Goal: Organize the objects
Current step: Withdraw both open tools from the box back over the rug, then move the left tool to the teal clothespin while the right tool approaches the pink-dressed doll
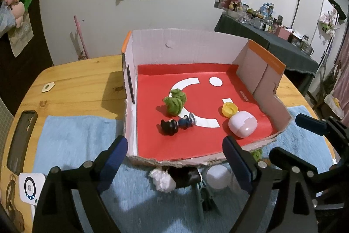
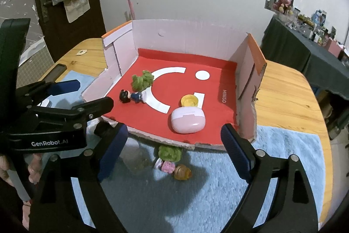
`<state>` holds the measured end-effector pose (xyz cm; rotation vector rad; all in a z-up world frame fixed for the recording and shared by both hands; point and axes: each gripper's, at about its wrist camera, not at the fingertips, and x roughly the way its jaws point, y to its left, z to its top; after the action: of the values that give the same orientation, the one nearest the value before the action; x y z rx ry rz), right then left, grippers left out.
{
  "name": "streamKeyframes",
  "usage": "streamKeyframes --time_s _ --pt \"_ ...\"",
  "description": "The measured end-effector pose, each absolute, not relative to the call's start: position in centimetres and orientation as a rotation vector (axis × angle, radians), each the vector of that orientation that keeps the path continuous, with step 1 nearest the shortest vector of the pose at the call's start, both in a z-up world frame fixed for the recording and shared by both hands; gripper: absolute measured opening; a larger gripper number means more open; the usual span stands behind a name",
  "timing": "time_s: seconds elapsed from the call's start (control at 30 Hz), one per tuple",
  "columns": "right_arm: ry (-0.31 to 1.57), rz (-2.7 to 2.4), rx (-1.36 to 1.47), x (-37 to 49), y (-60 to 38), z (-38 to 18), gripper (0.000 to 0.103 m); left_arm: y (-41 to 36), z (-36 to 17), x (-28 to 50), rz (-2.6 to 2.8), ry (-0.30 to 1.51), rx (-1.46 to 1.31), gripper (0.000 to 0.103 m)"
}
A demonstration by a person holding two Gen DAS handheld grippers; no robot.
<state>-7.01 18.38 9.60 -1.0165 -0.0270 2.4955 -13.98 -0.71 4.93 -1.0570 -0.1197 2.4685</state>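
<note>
A shallow cardboard box with pale inner walls, orange edges and a torn near rim stands on the wooden worktop, its near edge overlapping a light blue towel. Its floor is a red sheet with a white smiley print. In the box, a green fuzzy toy lies toward 10 o'clock of the floor's centre, with a small black-haired figurine on its side just beside it at 6 o'clock. A yellow cap sits toward 3 o'clock, touching a pink-white rounded case nearer the torn rim.

The left claw stands wide apart with nothing between its blue pads, poised over the box's near rim. The right claw is likewise spread wide and empty.

Only the left wrist view shows a white fluffy item and a dark object on the towel under the rim, plus a phone case at 9 o'clock. Only the right wrist view shows a second green tuft and a blond figurine lying on the towel at 6 o'clock of the box.
</note>
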Motion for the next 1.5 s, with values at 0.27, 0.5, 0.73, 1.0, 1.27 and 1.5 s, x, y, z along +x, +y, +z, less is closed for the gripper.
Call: streamKeyframes --time_s 0.27,0.5,0.73,1.0,1.27,1.5 --pt "-0.055 2.49 -1.012 -5.8 17.6 9.2 0.093 -1.4 4.7 -12.8 2.467 -0.135 -1.062 0.096" --pt "-0.041 2.482 -1.018 -4.6 17.2 8.7 0.093 -1.7 4.1 -11.7 2.449 -0.159 -1.079 0.096" --pt "-0.026 2.476 -1.032 -3.6 16.9 7.9 0.093 -1.6 3.3 -10.4 2.433 -0.153 -1.099 0.096" --pt "-0.001 2.459 -1.058 -2.8 17.0 6.7 0.093 -1.2 1.8 -9.2 2.398 -0.155 -1.141 0.096" --pt "0.015 2.421 -1.06 -2.6 17.9 5.8 0.093 -0.4 0.7 -8.3 2.381 -0.13 -1.161 0.096" --pt "0.089 2.402 -1.061 -2.8 19.4 5.1 0.093 0.0 -0.3 -8.3 2.38 -0.132 -1.193 0.096"
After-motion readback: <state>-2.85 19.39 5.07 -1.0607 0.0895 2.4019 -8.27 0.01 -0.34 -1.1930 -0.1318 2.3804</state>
